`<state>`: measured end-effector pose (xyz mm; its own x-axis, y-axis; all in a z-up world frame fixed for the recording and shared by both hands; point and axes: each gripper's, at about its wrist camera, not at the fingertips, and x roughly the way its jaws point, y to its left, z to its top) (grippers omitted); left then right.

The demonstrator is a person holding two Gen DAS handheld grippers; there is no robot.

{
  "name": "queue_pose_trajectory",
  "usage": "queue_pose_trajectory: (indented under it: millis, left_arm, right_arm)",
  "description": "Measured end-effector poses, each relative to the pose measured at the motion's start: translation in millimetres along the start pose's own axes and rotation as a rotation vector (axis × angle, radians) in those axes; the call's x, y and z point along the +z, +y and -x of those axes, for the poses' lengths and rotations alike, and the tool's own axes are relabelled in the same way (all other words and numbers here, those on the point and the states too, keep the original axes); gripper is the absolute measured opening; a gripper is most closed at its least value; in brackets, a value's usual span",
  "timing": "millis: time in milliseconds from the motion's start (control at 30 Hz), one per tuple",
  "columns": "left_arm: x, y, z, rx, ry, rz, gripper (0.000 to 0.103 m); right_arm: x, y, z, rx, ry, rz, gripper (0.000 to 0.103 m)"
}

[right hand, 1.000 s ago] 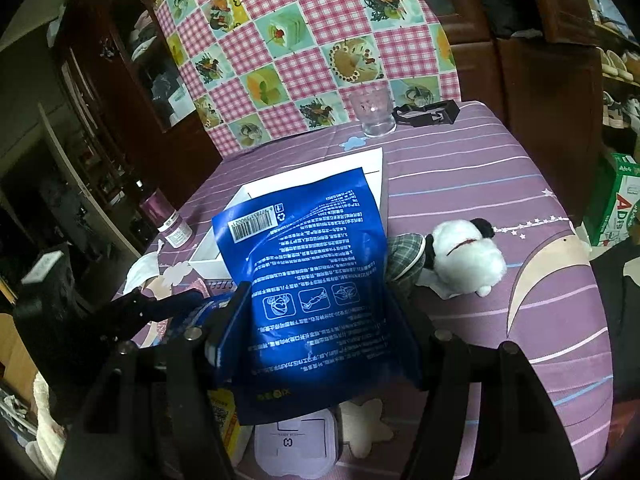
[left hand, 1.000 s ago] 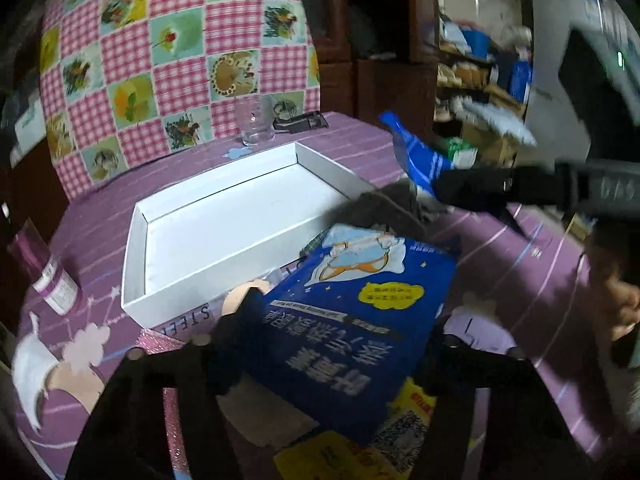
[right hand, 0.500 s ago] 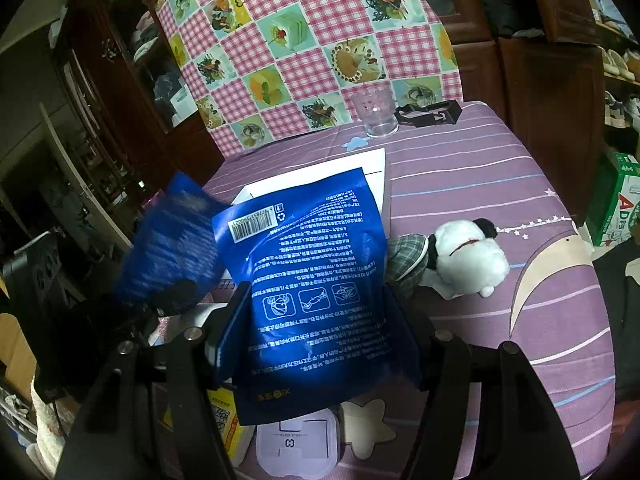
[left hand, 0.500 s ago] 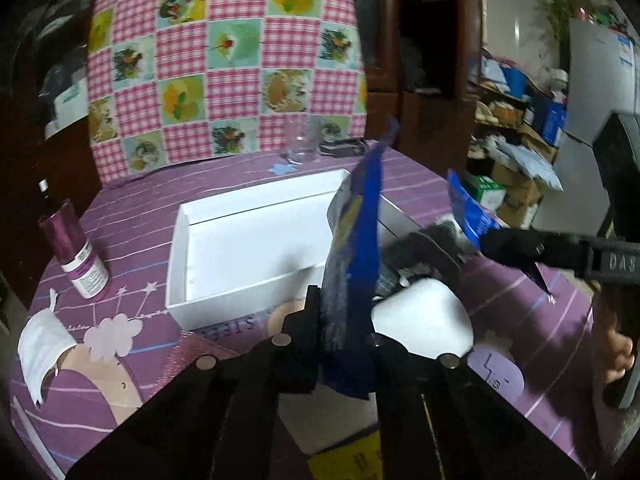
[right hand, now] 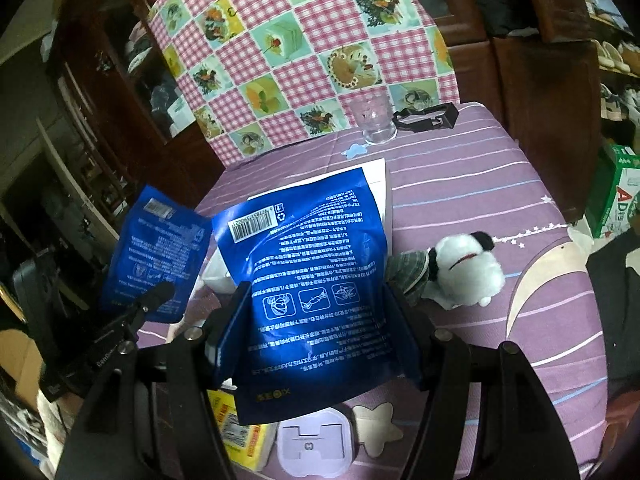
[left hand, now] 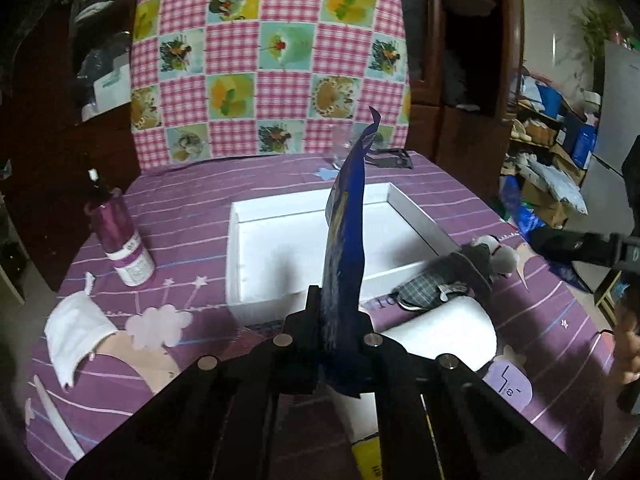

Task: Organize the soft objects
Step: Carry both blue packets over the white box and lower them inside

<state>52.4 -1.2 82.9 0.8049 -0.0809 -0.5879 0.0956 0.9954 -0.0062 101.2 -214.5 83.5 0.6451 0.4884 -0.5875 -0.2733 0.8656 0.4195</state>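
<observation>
My left gripper [left hand: 338,312] is shut on a blue packet [left hand: 344,248]. The packet stands upright and edge-on over the near rim of the white tray [left hand: 272,212]. In the right wrist view this packet [right hand: 160,256] hangs at the left, pinched at its lower edge by the left gripper [right hand: 156,296]. My right gripper [right hand: 318,296] is shut across the width of a second blue packet [right hand: 316,264], printed back up, lifted above the table. A white plush toy [right hand: 468,272] in a checked outfit lies to the right of it, and beside the tray [left hand: 480,260].
A white soft pack [left hand: 440,332] lies near the tray's front corner. A purple bottle [left hand: 120,240] and a white cloth [left hand: 76,332] are at the left. A glass [right hand: 372,120] and a black clip [right hand: 428,118] stand at the back. A yellow pack [right hand: 240,428] and a lilac pack [right hand: 316,444] lie below.
The left gripper has shut on its blue packet, lifted it off the table and turned it upright and edge-on. The right gripper and its packet have stayed still.
</observation>
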Motion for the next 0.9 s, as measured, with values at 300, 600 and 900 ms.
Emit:
queue_pose_trajectory:
  millis: [300,600,900]
  left_arm:
    - [29,8,5,0.052,-0.023,0.005,0.004]
    - [63,12,-11,0.057,-0.026,0.043,0.004]
    - [112,32,-43,0.009,-0.029,0.150,0.004]
  right_arm:
    - [53,16,3,-0.026,0.034,-0.054,0.065]
    - [100,20,-53,0.041,0.143,-0.188,0.065]
    - [123,15,-105,0.116,0.122,-0.246,0.065]
